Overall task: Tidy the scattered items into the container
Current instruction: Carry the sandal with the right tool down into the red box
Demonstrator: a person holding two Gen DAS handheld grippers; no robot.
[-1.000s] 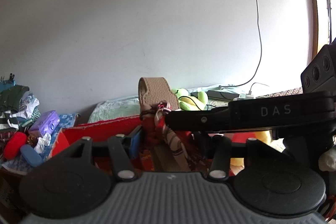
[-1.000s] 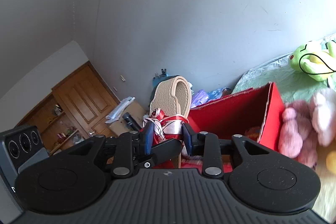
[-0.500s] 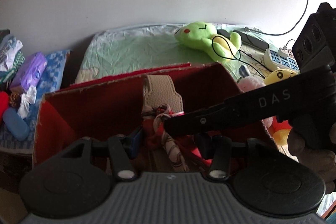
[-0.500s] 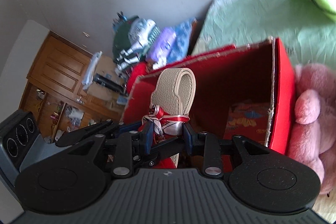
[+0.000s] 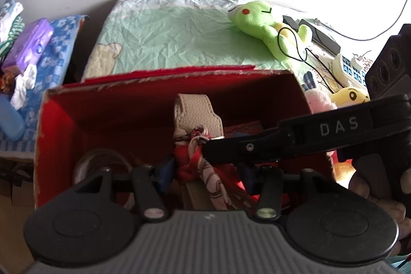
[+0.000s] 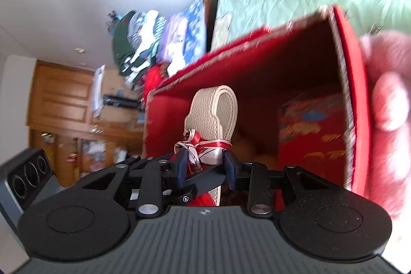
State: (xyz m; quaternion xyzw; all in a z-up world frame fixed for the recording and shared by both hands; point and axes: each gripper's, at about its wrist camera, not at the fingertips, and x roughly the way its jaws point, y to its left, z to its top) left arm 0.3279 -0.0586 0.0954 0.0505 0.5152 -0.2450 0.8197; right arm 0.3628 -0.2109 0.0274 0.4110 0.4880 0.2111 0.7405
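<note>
Both grippers hold a beige leather bag handle (image 5: 195, 117) with a red and white scarf (image 5: 197, 161) tied round it. My left gripper (image 5: 205, 171) is shut on the scarf and strap. My right gripper (image 6: 205, 166) is shut on the same scarf (image 6: 203, 145) below the beige handle (image 6: 213, 112); its finger crosses the left wrist view (image 5: 295, 140). The handle sits over the open red box (image 5: 59, 120), also in the right wrist view (image 6: 352, 104). A patterned red item (image 6: 310, 135) lies inside the box.
A green plush (image 5: 267, 25), a yellow plush (image 5: 349, 96) and a pink plush (image 6: 385, 99) lie on the green sheet (image 5: 167, 37) beside the box. Cables and a charger (image 5: 321, 37) lie at the right. A purple pack (image 5: 28, 45) and clothes sit on the left.
Both grippers have tipped downward and moved the bag handle from above the box rim down into the red box. Both stay shut on it.
</note>
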